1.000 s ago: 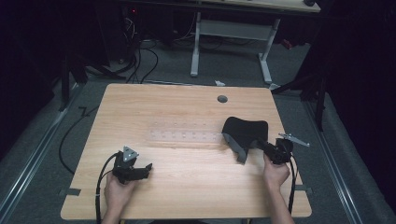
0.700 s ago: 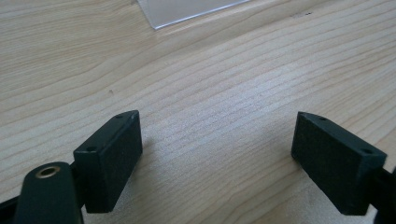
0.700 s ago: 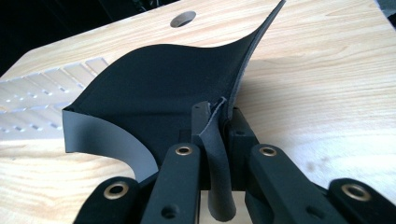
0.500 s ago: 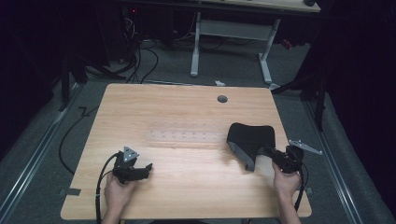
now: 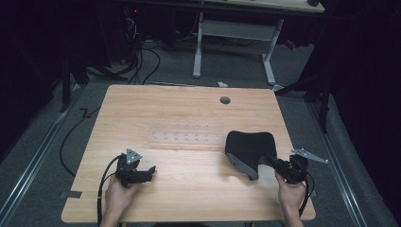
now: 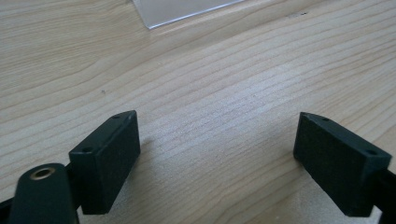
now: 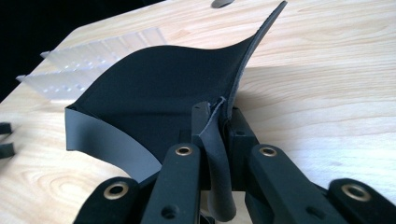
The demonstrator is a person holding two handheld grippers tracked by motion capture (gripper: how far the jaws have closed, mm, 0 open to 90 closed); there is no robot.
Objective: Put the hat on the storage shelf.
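Observation:
A black mat with a grey underside lies curled on the right side of the wooden table. My right gripper is shut on its near edge, and the right gripper view shows the mat pinched between the jaws at the right gripper, its sheet lifting and folding so the grey underside shows. My left gripper rests low at the table's front left, held by a hand. Its jaws stand wide open over bare wood in the left gripper view, left gripper.
A clear plastic strip lies flat across the table's middle; its corner shows ahead of the left jaws as the clear strip. A round cable hole sits near the far edge. Cables trail on the floor at left, and a white desk frame stands beyond.
My right gripper has drawn back toward the front right edge, dragging the mat with it. The left gripper has stayed put.

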